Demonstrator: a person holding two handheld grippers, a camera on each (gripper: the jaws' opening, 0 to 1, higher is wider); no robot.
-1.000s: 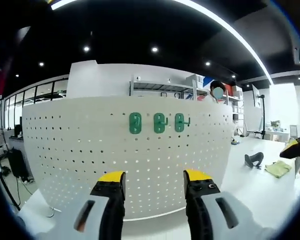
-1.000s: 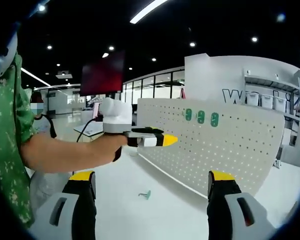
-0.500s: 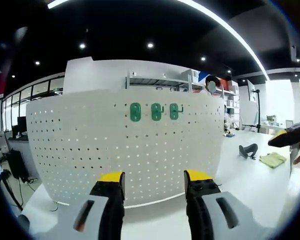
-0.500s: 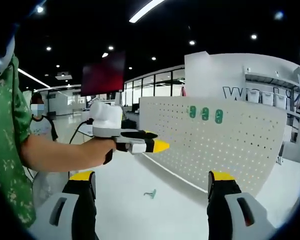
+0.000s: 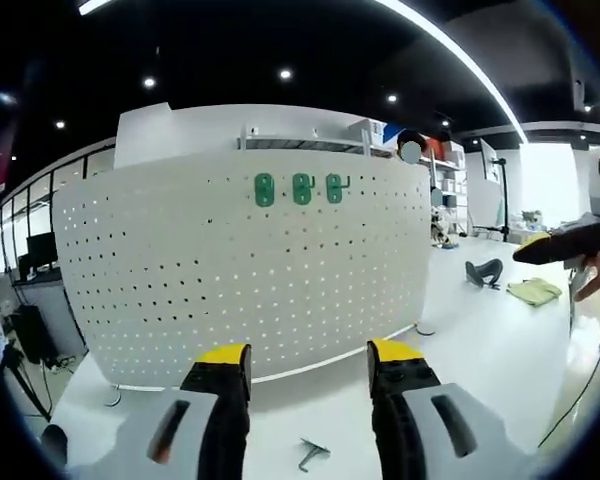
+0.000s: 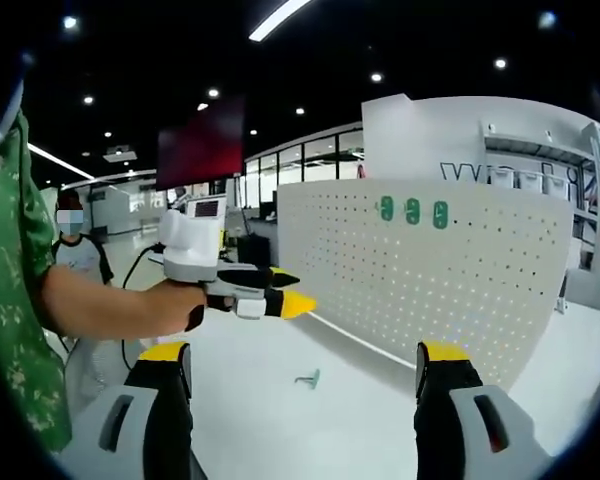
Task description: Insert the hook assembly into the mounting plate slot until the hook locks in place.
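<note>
A white pegboard mounting plate (image 5: 240, 270) stands upright on the white table, with three green hooks (image 5: 300, 189) plugged in near its top. A small loose green hook (image 5: 312, 453) lies on the table in front of it, just below and between my left gripper's (image 5: 310, 352) yellow-tipped jaws, which stand open and empty. In the right gripper view the plate (image 6: 430, 280) is at the right with the mounted hooks (image 6: 412, 211), and the loose hook (image 6: 307, 379) lies on the table. My right gripper (image 6: 302, 352) is open and empty. The left gripper (image 6: 280, 303), held in a hand, hovers left of the plate.
A black tool (image 5: 483, 270) and a yellow-green cloth (image 5: 533, 291) lie on the table to the plate's right. The right gripper (image 5: 565, 245) reaches in from the right edge. A person (image 6: 75, 255) stands far behind, and a green sleeve (image 6: 15, 300) is at the left.
The left gripper view has pulled back from the plate, bringing the loose hook into sight. In the right gripper view the left gripper has moved left and down.
</note>
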